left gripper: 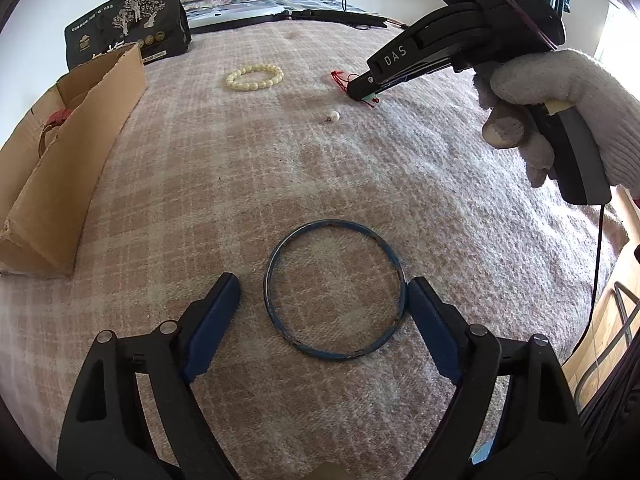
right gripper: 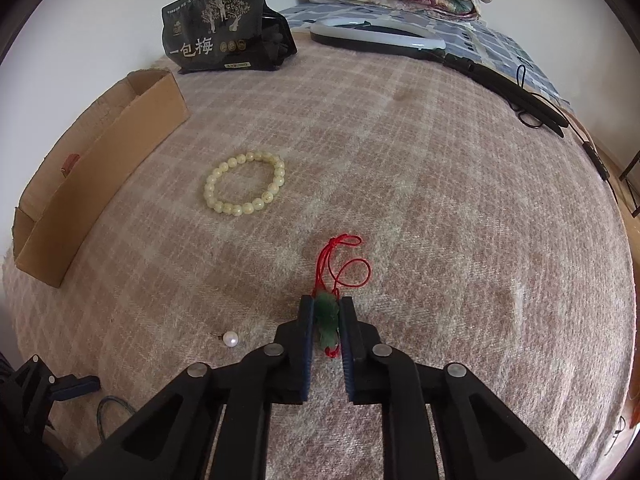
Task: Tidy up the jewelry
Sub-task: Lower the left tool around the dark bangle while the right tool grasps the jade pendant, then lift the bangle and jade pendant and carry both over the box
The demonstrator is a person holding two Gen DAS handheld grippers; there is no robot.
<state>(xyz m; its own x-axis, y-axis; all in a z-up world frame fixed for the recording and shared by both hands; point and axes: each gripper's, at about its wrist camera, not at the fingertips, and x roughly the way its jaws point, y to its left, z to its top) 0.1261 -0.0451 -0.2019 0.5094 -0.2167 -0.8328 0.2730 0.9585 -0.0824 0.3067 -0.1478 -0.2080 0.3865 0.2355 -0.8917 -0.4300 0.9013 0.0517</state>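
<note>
Plaid blanket [left gripper: 320,184] as surface, soft and grabby. Left hand-held gripper [left gripper: 323,294] spread around blue bangle [left gripper: 335,289], right pad touching rim, not pinching; could skate off if closed off-centre. Right hand-held gripper [right gripper: 327,322] pressed onto green pendant [right gripper: 328,320]; red cord [right gripper: 344,264] trailing, could snag on lift. Pearl [right gripper: 231,338], bead bracelet [right gripper: 245,182] loose beyond. Box [right gripper: 100,184] far left.

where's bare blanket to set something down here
Widest free patch: right of the green pendant, out to the black stand. Another between the bead bracelet and the black pouch. Crowded around the pearl and blue bangle.
</note>
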